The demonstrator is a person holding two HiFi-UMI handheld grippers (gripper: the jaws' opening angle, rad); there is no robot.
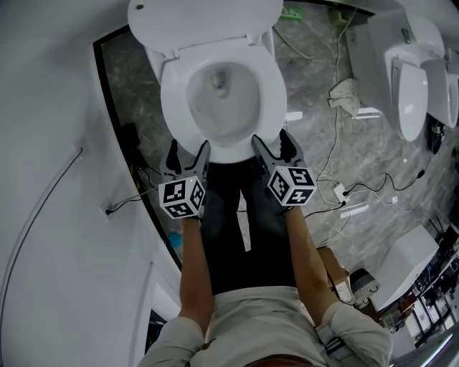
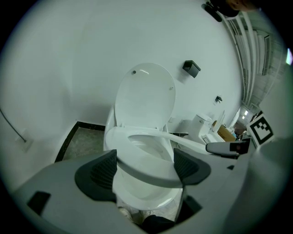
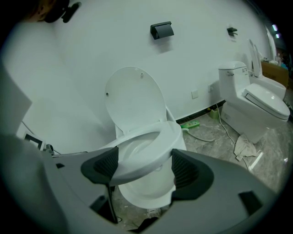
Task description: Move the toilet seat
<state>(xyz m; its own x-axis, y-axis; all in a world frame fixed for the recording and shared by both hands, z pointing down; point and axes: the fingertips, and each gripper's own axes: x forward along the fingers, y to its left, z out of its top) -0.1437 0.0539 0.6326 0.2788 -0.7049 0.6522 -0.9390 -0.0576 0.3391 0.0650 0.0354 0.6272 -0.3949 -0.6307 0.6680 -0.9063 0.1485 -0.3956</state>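
Note:
The white toilet (image 1: 215, 93) stands against the wall with its lid (image 1: 204, 21) up. The toilet seat (image 1: 269, 100) is raised a little off the bowl at the front; a gap shows under the seat (image 2: 146, 171) in the left gripper view. My left gripper (image 1: 188, 154) is at the seat's front left and my right gripper (image 1: 272, 143) at its front right. Both are open, jaws wide apart. The seat's front rim (image 3: 142, 167) spans the gap between the pads of each. Whether the pads press on it I cannot tell.
The wall is close on the left, with a dark floor border (image 1: 107, 107) and cables (image 1: 136, 172). To the right stand another toilet (image 3: 254, 98), a rag (image 1: 346, 93), cords (image 1: 337, 190) and boxes (image 1: 412, 261). The person's legs (image 1: 247, 222) are right behind the grippers.

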